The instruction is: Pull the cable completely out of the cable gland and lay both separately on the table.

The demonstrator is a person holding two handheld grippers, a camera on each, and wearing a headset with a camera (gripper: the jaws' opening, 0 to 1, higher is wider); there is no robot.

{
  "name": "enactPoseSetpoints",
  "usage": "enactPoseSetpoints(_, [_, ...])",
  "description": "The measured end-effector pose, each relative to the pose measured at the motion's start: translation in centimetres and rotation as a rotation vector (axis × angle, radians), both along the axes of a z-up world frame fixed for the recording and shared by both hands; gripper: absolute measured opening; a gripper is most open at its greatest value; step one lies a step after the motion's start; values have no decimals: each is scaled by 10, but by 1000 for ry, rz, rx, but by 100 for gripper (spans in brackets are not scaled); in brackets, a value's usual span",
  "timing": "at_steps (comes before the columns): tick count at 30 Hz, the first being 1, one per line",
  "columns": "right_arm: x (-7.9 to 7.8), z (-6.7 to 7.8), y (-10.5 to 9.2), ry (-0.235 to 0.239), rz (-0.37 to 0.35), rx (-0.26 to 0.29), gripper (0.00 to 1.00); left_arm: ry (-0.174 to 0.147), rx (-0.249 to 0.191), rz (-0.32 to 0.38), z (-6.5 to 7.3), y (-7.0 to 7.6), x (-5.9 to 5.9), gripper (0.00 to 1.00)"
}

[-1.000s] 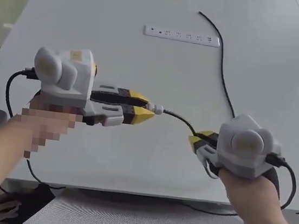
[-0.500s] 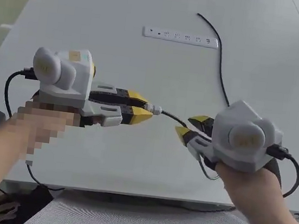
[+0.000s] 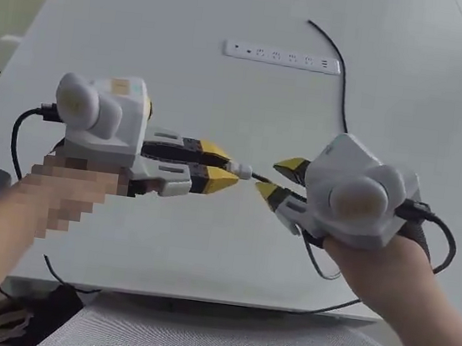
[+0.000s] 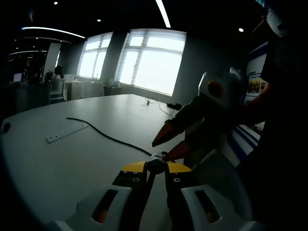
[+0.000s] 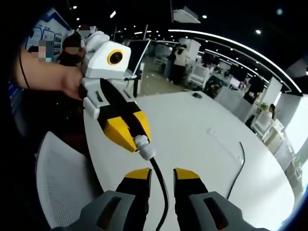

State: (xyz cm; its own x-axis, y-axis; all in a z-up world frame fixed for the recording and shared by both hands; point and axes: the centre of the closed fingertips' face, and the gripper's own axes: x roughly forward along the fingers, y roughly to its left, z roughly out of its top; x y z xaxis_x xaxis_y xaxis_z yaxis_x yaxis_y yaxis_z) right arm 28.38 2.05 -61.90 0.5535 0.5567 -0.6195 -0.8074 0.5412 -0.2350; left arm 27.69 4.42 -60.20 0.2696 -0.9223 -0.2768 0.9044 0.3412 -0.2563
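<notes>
Head view: a white table (image 3: pixel 183 83) takes up most of the frame. At centre, above it, the left gripper (image 3: pixel 228 171) comes in level from the left. Its yellow-tipped jaws are pressed together on a small white gland (image 3: pixel 244 172), which sticks out past the tips. A short stretch of black cable (image 3: pixel 258 178) leaves the gland toward the right and passes into the right gripper (image 3: pixel 275 180). That gripper's jaws are spread, one tip above the cable and one below. Gland and cable are both up off the table, and the cable is not yet out of the gland.

Right gripper view: the cable runs from the gland at centre down through the gap between the parted jaws at the bottom. Whether it touches either jaw cannot be told.

Left gripper view: the gland sits pinched at the jaw tips, low centre, with the right gripper just beyond it.

In the head view, a white power strip (image 3: pixel 282 57) lies at upper centre. A black cord (image 3: pixel 343 85) curves from the upper right down toward the right gripper. Whether it is the same cable cannot be told.
</notes>
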Motion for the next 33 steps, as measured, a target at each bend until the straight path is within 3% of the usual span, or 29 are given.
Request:
enactPoseSetpoints(1, [1,0,1,-21,19,-24,14,0,-3,-2,0,0,0,15])
enactPoseSetpoints(7, [-1,1,10,-43,68,-52,10,0,-4,-7,0,-2,-1,15])
enactPoseSetpoints(10, [-1,-1,11,-73,100,-100,5,1,-1,-10,0,-3,-1,15])
enactPoseSetpoints(26, [1,-7,8,-60,94,-96,0,3,8,-22,-4,-5,2,15])
enactPoseSetpoints(33, [6,-8,3,-25,45,-57,0,1,3,-18,-2,-3,6,15])
